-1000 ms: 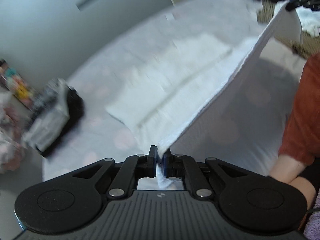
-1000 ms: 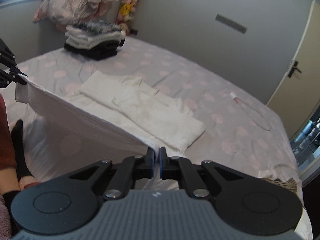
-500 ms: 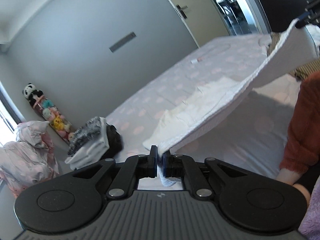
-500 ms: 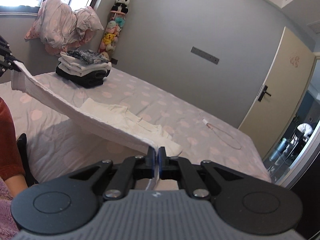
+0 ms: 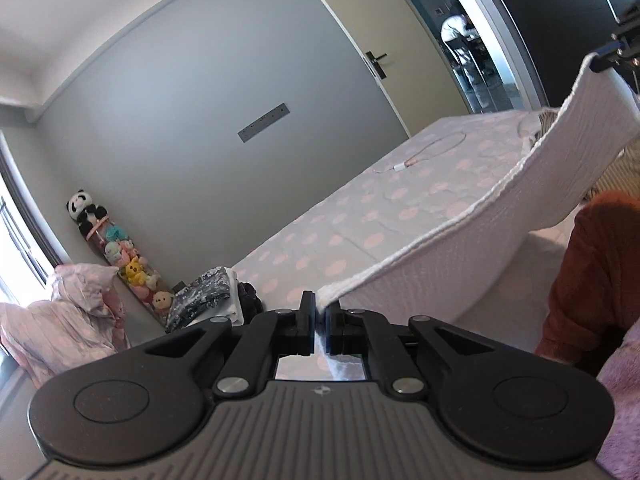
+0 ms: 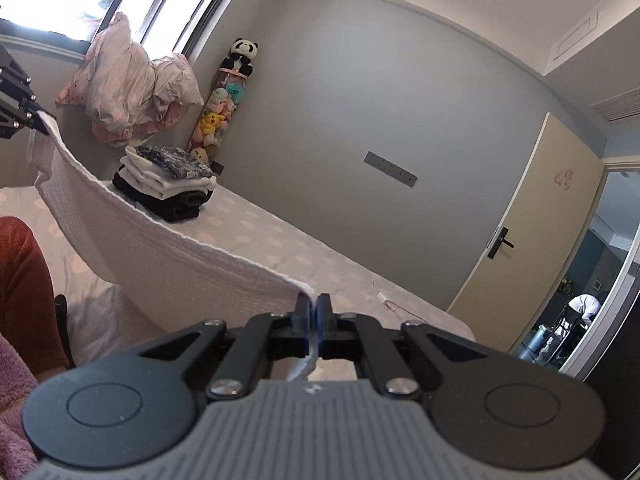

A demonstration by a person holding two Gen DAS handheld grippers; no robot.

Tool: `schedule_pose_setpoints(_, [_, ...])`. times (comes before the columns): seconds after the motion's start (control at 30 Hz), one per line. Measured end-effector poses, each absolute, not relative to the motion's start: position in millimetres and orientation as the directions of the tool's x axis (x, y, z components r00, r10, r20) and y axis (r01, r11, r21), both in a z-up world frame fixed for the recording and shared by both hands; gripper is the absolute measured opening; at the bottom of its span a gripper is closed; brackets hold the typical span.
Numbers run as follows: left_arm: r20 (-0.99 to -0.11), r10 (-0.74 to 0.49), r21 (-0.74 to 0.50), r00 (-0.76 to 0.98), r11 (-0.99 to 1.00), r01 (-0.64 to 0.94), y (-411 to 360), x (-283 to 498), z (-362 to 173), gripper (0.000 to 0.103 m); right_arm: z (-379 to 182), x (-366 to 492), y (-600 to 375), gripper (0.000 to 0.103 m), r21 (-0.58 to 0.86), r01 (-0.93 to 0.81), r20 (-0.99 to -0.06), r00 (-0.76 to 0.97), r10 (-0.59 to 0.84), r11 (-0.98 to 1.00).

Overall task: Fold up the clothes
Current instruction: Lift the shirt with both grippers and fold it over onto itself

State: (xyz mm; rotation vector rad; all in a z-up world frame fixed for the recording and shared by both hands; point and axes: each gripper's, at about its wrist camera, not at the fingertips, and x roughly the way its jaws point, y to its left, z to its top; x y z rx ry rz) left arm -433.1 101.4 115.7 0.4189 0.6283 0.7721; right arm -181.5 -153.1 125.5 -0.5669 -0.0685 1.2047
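A white textured garment (image 5: 500,224) hangs stretched between both grippers above the bed. My left gripper (image 5: 319,309) is shut on one corner of it. My right gripper (image 6: 313,309) is shut on the other corner; the garment (image 6: 168,264) sags in an arc between them. The right gripper also shows in the left wrist view (image 5: 604,56) at the far right, and the left gripper shows in the right wrist view (image 6: 38,122) at the far left. The rest of the garment below is hidden behind the held edge.
The bed (image 5: 360,232) has a grey sheet with pink dots. A stack of folded clothes (image 6: 166,184) sits at its far corner. A white cable (image 5: 424,156) lies on the bed. The person's red sleeve (image 5: 592,264) is close by. Pink bedding (image 6: 132,88) is piled by the window.
Both grippers have risen and tilted up, lifting the garment's edge higher off the bed. The part of the garment lying on the bed is no longer in view.
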Motion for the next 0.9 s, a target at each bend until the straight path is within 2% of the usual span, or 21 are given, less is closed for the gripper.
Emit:
schedule_pose_setpoints(0.17, [-0.394,0.76,0.614,0.517,0.637,-0.467,117.7,-404.8,113.0,0.005,123.5,-170.8,-130.9,0.004,-0.506,-0.832,-0.268,0.402,0.876,0.227])
schedule_pose_setpoints(0.33, [-0.475,0.746,0.623,0.467,0.66,-0.42,151.9,-373.8,103.2,0.005,121.2,-147.3,-92.7,0.004,-0.544,-0.815,-0.303,0.411,0.859,0.198])
schedule_pose_setpoints(0.57, [-0.619,0.67,0.532,0.41,0.741,-0.41,227.4,-326.4,81.4,0.005,98.9,-106.0,-16.9,0.004,-0.587,-0.799,-0.381,0.416,0.826,0.131])
schedule_pose_setpoints(0.9, [-0.695,0.637,0.485,0.333,0.757,-0.438,340.6,-250.0,23.6,0.005,33.5,-26.2,110.3,0.004,-0.562,-0.823,-0.497,0.418,0.76,0.086])
